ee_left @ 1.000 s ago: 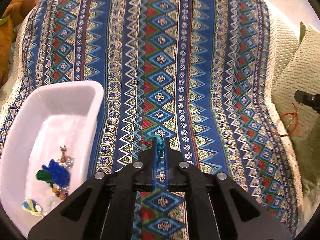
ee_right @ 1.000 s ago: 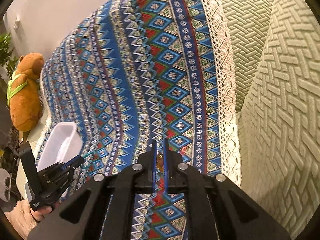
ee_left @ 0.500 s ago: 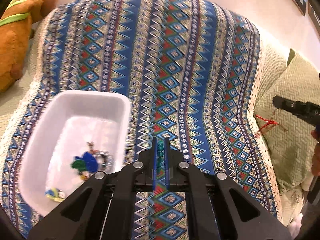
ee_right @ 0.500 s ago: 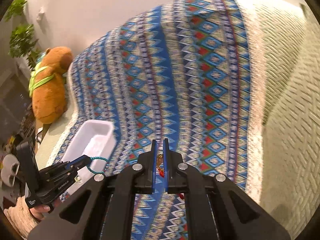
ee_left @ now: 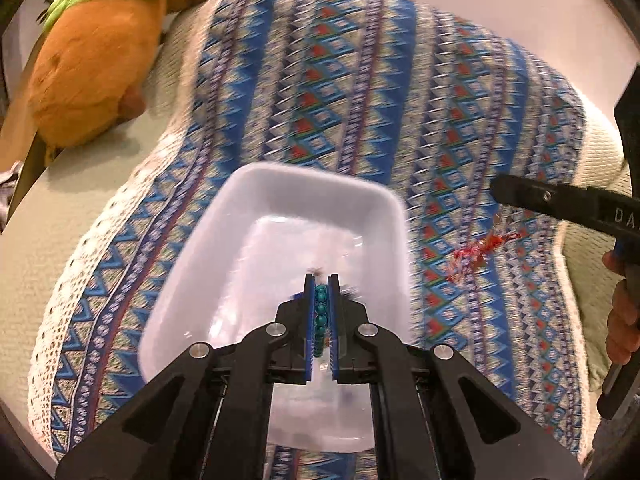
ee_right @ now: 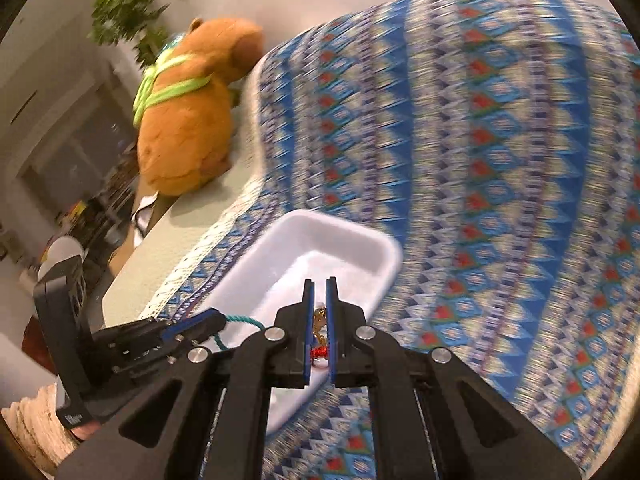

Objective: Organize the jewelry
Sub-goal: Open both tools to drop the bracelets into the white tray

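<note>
My left gripper [ee_left: 321, 280] is shut on a teal bead bracelet [ee_left: 320, 320] and hangs over the white tray [ee_left: 280, 184]; the bracelet also dangles from it in the right wrist view [ee_right: 240, 322]. My right gripper [ee_right: 320, 282] is shut on a red cord bracelet with a gold charm [ee_right: 319, 336], above the near end of the tray [ee_right: 332, 228]. In the left wrist view the red cord [ee_left: 480, 248] trails from the right gripper's tip beside the tray. The tray's contents are mostly hidden behind my left fingers.
A blue patterned cloth [ee_left: 360, 80] covers the pale green sofa seat. An orange plush toy with a green harness [ee_left: 96, 48] sits at the cloth's far left edge, also in the right wrist view [ee_right: 188, 120]. A houseplant [ee_right: 124, 8] stands behind it.
Both grippers have swung left towards the tray, each still holding its bracelet. The left gripper went from beside the tray to over it; the right gripper now reaches the tray's near end.
</note>
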Motion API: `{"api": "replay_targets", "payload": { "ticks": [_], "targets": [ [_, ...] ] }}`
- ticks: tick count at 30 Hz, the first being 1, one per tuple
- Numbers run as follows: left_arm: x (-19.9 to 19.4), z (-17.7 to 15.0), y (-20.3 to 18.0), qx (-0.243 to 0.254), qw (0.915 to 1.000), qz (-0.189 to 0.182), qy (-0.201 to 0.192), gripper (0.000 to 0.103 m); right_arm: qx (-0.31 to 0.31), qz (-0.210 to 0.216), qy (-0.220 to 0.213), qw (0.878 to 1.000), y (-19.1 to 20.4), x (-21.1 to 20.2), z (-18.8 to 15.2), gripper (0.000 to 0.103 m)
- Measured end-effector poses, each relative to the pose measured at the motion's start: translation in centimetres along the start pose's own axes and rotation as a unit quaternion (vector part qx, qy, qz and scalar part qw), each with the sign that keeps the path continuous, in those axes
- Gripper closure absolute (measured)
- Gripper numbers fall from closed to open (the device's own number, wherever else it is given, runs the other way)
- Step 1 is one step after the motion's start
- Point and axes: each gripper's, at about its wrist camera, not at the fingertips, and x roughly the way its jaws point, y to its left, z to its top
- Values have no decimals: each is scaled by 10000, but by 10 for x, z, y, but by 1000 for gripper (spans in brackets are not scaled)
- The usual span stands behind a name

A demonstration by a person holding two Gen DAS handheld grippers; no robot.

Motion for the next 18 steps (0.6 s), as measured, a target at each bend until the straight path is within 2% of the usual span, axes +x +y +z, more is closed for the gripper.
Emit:
{"api": "replay_targets", "payload": {
  "ticks": [6, 8, 9, 10, 12, 15, 18],
  "targets": [
    [20, -14, 31, -178, 9994, 140, 243, 97, -322, -2, 262, 9991, 36, 54, 2, 96],
    [25, -18, 36, -242, 9992, 144, 300, 96, -398, -90, 295, 9987, 41, 62, 0, 78],
    [28, -19, 39, -285, 9990, 137, 331, 88, -422, -131, 307, 9985, 42, 65, -2, 58],
    [30, -20, 41, -318, 9988, 125, 357, 68, -428, -116, 321, 9985, 42, 67, -5, 53],
    [33, -22, 44, -388, 9984, 99, 392, 42, -449, -72, 367, 9983, 42, 68, -10, 53],
    [32, -24, 38, -325, 9987, 116, 362, 41, -449, -217, 253, 9984, 34, 58, -12, 53],
    [27, -24, 26, -170, 9994, 34, 310, 41, -242, -536, 49, 9983, 4, 38, -13, 53]
  ]
}}
